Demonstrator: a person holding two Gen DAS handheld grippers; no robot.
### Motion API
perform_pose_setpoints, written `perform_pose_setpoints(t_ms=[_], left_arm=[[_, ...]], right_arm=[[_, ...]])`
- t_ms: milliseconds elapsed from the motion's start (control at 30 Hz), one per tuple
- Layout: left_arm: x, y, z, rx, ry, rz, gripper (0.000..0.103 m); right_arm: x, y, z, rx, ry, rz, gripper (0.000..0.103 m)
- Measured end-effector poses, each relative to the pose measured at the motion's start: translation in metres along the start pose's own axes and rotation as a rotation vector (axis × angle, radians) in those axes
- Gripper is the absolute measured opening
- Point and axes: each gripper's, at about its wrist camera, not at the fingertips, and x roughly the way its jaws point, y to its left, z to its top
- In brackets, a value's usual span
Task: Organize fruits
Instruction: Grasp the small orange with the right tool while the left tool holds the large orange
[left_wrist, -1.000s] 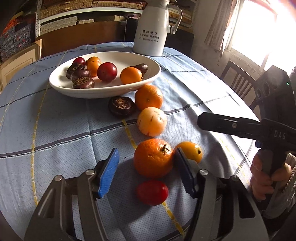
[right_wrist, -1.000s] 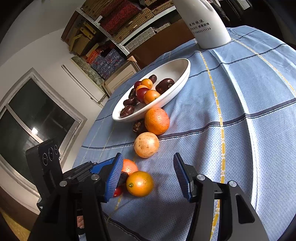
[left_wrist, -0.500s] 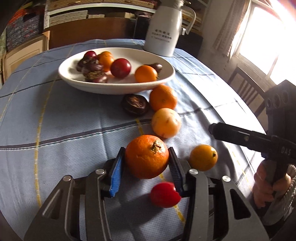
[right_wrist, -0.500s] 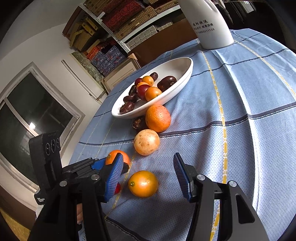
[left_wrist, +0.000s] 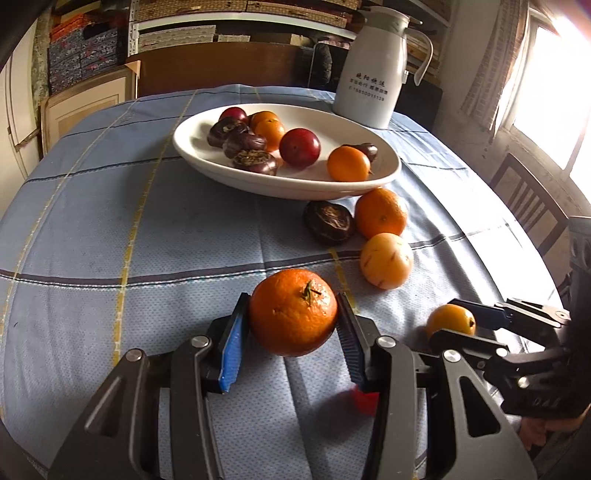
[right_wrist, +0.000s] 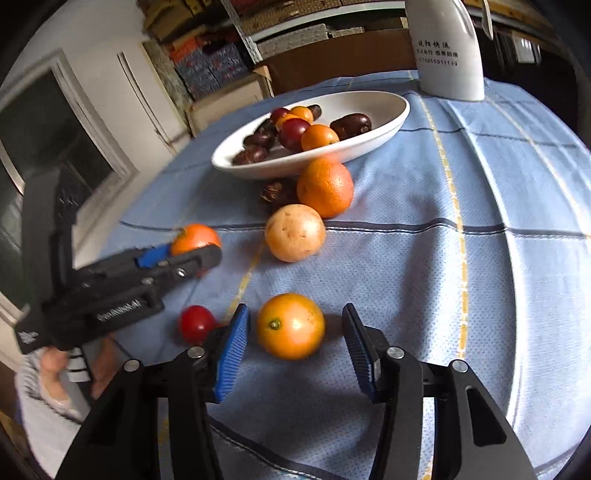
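A blue checked tablecloth (left_wrist: 110, 236) covers the table. On it a white oval bowl (left_wrist: 384, 177) holds dark plums, small oranges and brown fruit; a white jug (left_wrist: 369, 74) stands behind it. The left gripper (left_wrist: 293, 325) is clamped on a big, dimpled orange (left_wrist: 293, 312) with a stem stub, just above the cloth. The right gripper (right_wrist: 295, 350) has just been closing; its jaws stand apart around a smooth small orange (right_wrist: 290, 325) lying on the cloth, pads not touching. Only the right wrist view shows the red tomato (right_wrist: 195, 323) whole; the left shows just a sliver.
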Motion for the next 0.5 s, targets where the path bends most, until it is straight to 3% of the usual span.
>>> perform_pose_setpoints(t_ms=[233, 367, 500], left_arm=[[-0.001, 0.001, -0.001, 0.003, -0.011, 0.061, 0.045], [0.001, 0.000, -0.001, 0.012, 0.001, 0.069, 0.045], [0.001, -0.002, -0.001, 0.019, 0.001, 0.066, 0.045]], right_arm=[[0.004, 0.033, -0.001, -0.171, 0.006, -0.172, 0.037], [0.002, 0.039, 0.000, -0.234, -0.009, -0.191, 0.037], [-0.010, 0.046, 0.000, -0.275, -0.085, -0.231, 0.037]])
